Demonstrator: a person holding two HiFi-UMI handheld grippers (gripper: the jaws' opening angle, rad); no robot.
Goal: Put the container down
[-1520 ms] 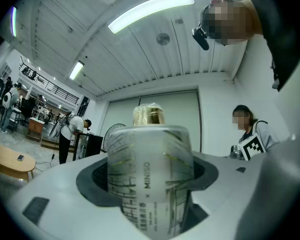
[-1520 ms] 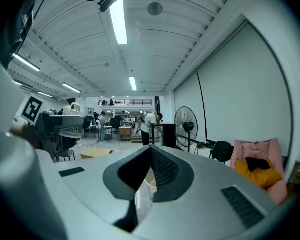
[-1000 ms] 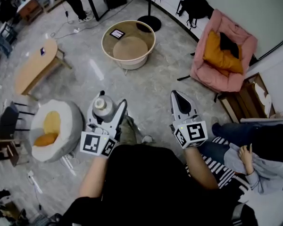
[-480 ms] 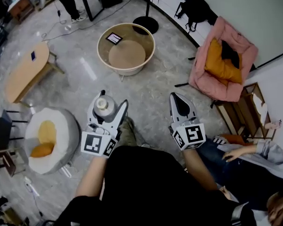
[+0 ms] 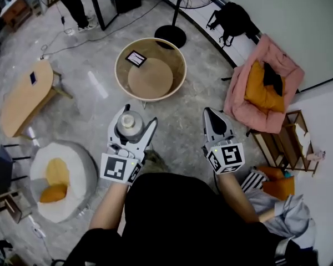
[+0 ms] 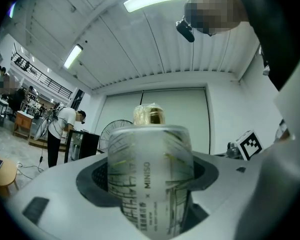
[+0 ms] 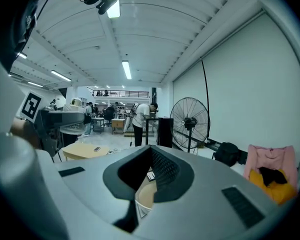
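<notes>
A frosted, clear container [image 5: 129, 124] with a gold cap [image 6: 149, 115] stands upright between the jaws of my left gripper [image 5: 133, 122], which is shut on it. In the left gripper view the container [image 6: 150, 181] fills the middle, with printing on its side. My right gripper [image 5: 212, 116] is held level beside it at the right, shut with nothing in it; in its own view the right gripper [image 7: 149, 176] points at a round wooden table [image 7: 146, 194]. Both grippers hang above the floor, short of that table [image 5: 177, 60].
A small card [image 5: 136, 57] lies on the round table. A lamp base [image 5: 170, 35] stands behind it. A pink chair with an orange cushion [image 5: 261, 82] is at the right, a low oval table [image 5: 25, 96] and a white pouffe [image 5: 58, 173] at the left. A person [image 5: 72, 1] stands far back.
The round table has drawn closer to the grippers and the room has shifted in view. The seated person at the lower right has mostly slid out of view. Both grippers keep their hold and spacing.
</notes>
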